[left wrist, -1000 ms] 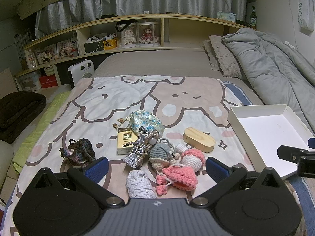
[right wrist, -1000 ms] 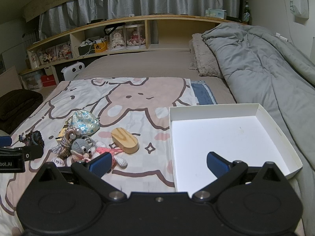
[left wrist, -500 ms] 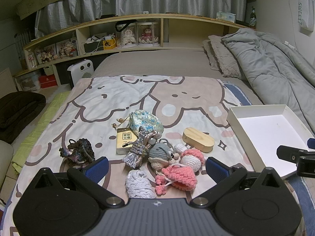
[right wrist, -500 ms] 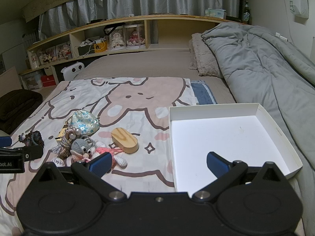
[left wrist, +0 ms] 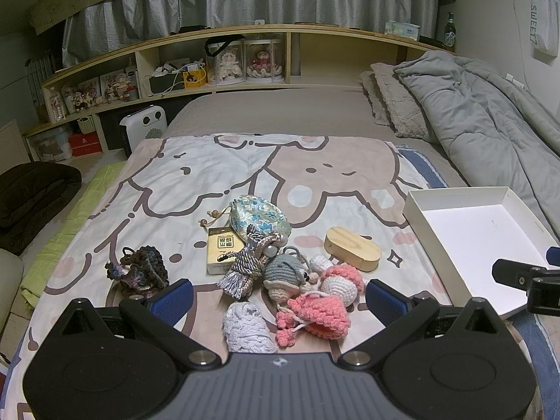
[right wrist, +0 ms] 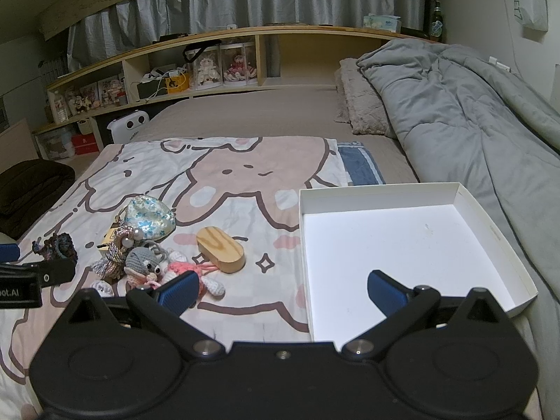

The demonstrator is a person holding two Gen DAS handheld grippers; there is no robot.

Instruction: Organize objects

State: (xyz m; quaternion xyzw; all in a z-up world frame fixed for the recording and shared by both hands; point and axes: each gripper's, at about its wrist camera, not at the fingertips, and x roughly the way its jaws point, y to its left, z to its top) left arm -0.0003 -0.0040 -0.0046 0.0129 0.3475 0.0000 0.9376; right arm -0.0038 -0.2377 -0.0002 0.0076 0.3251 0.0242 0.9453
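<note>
Left gripper (left wrist: 278, 295) jaws spread wide, holding nothing; right gripper (right wrist: 281, 288) likewise. Wall banner (left wrist: 535, 14) reads "SWEET". One white tray (right wrist: 497, 234), empty, directly ahead of the right gripper. One wooden case (left wrist: 351, 249) left of the tray; one floral pouch (left wrist: 260, 216) beyond it; pink crochet toy (left wrist: 320, 311) between the left fingers.

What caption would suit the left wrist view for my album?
Open left gripper poised over crocheted toys on a cartoon blanket, empty white box alongside.
</note>
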